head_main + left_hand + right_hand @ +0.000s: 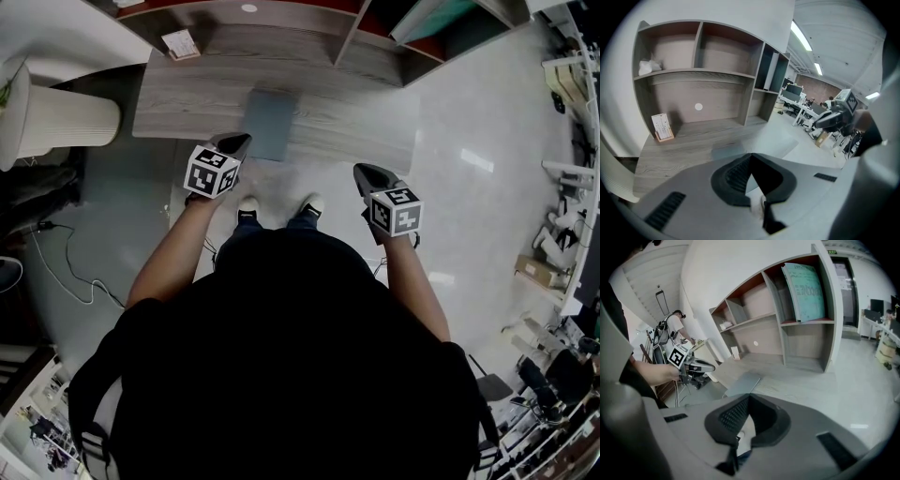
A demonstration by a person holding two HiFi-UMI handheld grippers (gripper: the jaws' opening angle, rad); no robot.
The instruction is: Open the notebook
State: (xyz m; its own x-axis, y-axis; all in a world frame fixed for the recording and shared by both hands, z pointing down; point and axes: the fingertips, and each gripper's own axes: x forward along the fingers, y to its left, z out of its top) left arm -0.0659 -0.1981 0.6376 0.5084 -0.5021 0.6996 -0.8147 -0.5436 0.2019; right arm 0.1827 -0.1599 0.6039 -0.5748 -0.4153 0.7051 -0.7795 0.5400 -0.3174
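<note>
The notebook (270,124) is plain slate blue-grey against the counter (187,103), which has a pale grey wood grain. The left tongs (244,139) and right tongs (360,170) are grey with dark ribbed pads (733,177), and their cubes (213,171) carry black-and-white square markers. The floor (469,141) is glossy pale grey. The shelf unit (806,322) is grey-framed with reddish-brown backs and holds a teal board (804,287). The shoes (248,203) are white.

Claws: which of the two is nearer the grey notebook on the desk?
The left claw: its tip sits just beside the notebook's left edge, while the right claw stands well off to the right.
</note>
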